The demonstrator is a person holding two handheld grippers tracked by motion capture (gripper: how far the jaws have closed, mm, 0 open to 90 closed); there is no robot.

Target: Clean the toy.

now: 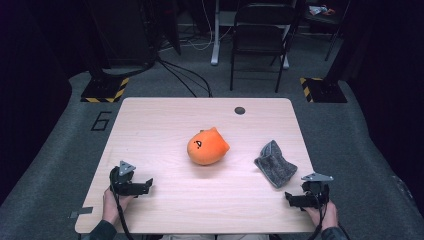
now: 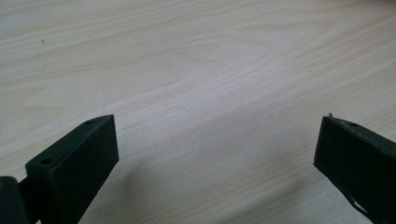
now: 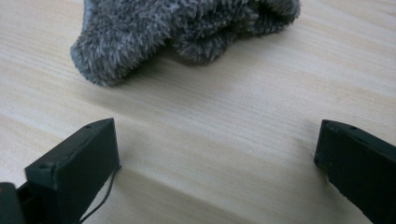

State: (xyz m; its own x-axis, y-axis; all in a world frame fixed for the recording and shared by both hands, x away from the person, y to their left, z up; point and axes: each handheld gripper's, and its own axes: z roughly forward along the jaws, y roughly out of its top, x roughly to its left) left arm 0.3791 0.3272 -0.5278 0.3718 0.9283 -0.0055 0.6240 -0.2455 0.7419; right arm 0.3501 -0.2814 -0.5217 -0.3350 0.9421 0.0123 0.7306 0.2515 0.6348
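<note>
Meanwhile, the right gripper (image 1: 294, 200), jaws wide, was aimed at the grey cloth (image 1: 275, 163) at lower right, apparently for a pickup; the left gripper (image 1: 146, 185) was held wide over bare table (image 1: 165, 120).

A pale wood-grain bench (image 1: 165, 120) stands on grey carpet (image 1: 60, 165), with a small dark round hole (image 1: 240, 110) near its far edge. Beyond it a black folding chair (image 1: 261, 35) faces the bench, and a white post (image 1: 216, 35) rises beside it. Black cables (image 1: 185, 75) trail across the floor. Two dark stands rest on bases edged with yellow-and-black hazard stripes (image 1: 105, 91), one at each side. A figure, perhaps a 6 (image 1: 101, 121), is marked on the carpet. The far room lies in deep shadow.
</note>
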